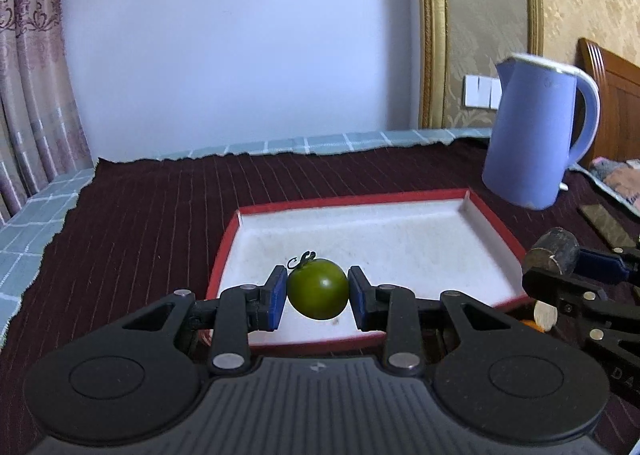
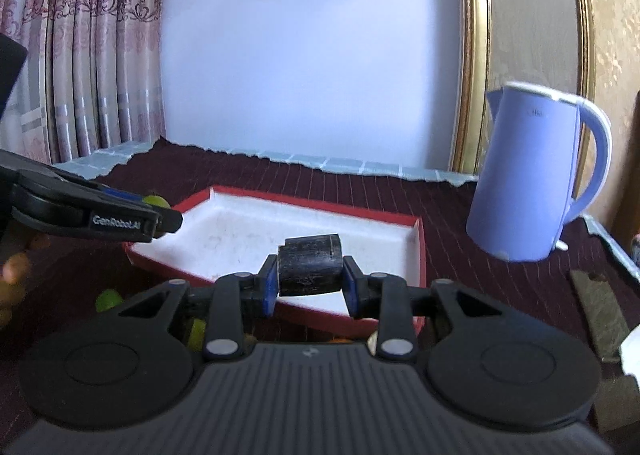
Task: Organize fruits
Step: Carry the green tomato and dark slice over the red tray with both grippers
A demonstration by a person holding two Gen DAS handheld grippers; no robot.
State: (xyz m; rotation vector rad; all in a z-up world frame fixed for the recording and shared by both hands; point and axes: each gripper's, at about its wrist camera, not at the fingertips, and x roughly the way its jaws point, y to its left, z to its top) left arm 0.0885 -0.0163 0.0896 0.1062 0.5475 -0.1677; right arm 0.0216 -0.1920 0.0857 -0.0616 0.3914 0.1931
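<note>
Holding a round green tomato [image 1: 317, 289] in my left gripper [image 1: 317, 291], pads pinched tight, I see the red-rimmed white tray [image 1: 496, 211] just ahead, below it.

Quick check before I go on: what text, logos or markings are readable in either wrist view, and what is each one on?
"GenRobot.AI": white lettering on the side of the left tool, seen from the right wrist view.
"DA": partly cut-off letters on the body of the right tool, at the edge of the left wrist view.
Small dark brand mark near the top of the blue kettle: too blurred to read.
Small emblem on each tool's own housing: a symbol, no letters.
</note>
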